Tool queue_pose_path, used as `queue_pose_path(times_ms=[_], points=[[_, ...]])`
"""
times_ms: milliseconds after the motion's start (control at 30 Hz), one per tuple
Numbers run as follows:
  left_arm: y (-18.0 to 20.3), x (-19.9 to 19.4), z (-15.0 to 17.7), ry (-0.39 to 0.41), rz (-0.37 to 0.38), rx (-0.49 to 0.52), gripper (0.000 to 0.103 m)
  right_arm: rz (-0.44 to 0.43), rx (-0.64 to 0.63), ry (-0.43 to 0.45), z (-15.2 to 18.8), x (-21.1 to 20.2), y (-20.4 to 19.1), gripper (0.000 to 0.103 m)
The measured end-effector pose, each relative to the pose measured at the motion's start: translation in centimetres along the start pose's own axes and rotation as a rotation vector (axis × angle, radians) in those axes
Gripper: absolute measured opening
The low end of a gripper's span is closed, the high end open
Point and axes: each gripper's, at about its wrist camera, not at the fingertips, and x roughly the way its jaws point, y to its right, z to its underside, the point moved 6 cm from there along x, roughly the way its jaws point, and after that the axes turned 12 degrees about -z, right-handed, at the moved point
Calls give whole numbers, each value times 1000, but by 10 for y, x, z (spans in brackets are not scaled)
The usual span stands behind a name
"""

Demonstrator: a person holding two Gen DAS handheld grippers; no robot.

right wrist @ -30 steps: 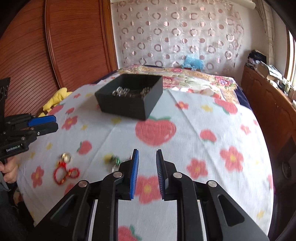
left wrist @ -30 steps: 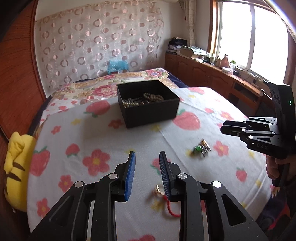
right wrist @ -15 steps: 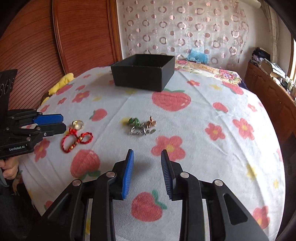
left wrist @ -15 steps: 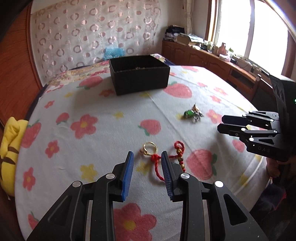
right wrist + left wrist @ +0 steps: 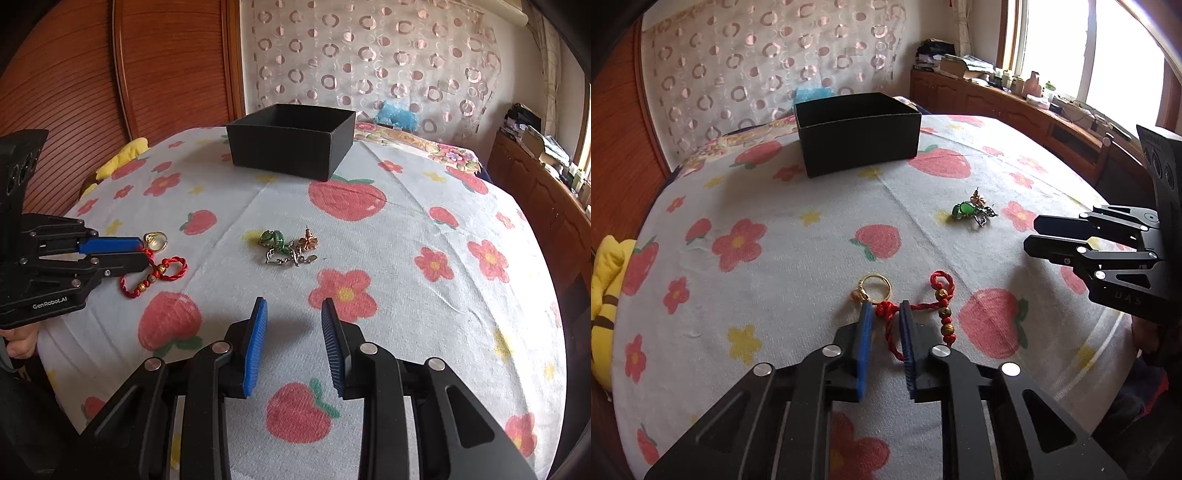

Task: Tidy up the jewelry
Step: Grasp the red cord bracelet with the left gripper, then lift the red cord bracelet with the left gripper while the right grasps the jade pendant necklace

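A red cord bracelet with gold beads (image 5: 938,302) and a gold ring (image 5: 874,287) lie on the flowered cloth (image 5: 798,258). My left gripper (image 5: 884,308) is open, low over the cloth, its blue pads either side of the cord's knot; it also shows in the right wrist view (image 5: 138,251). A cluster of green and silver jewelry (image 5: 290,247) lies mid-table, also seen in the left wrist view (image 5: 973,212). My right gripper (image 5: 293,314) is open and empty, a short way in front of that cluster. A black box (image 5: 291,146) stands at the far side.
A yellow plush toy (image 5: 604,295) lies at the left edge of the bed. A wooden headboard (image 5: 92,92) is behind it. A wooden cabinet with clutter (image 5: 1015,99) runs under the window at the right.
Both grippers have dropped lower and moved in. The left one has come forward onto the red cord bracelet and narrowed a little. The right one has opened wider toward the green cluster.
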Motion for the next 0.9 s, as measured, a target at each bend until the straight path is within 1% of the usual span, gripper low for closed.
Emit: queue_pose_path(times_ms=[133, 367, 433, 600, 700, 833, 900], points=[[-2, -2, 1, 3, 10, -19, 6, 1, 1, 1, 0, 0, 1, 33], [-10, -23, -3, 69, 11, -61, 6, 10, -3, 8, -1, -2, 1, 33], [-12, -29, -4, 87, 20, -70, 6, -10, -1, 7, -4, -2, -1, 33], [-15, -40, -6, 121, 26, -85, 6, -20, -52, 5, -20, -1, -11, 33], [-17, -43, -7, 134, 27, -91, 6, -32, -89, -13, -35, 9, -15, 33], [-20, -44, -8, 140, 28, -102, 6, -44, -99, -40, -49, 25, -12, 33], [-21, -42, -8, 138, 28, -105, 6, -55, -99, -49, -53, 31, -11, 23]])
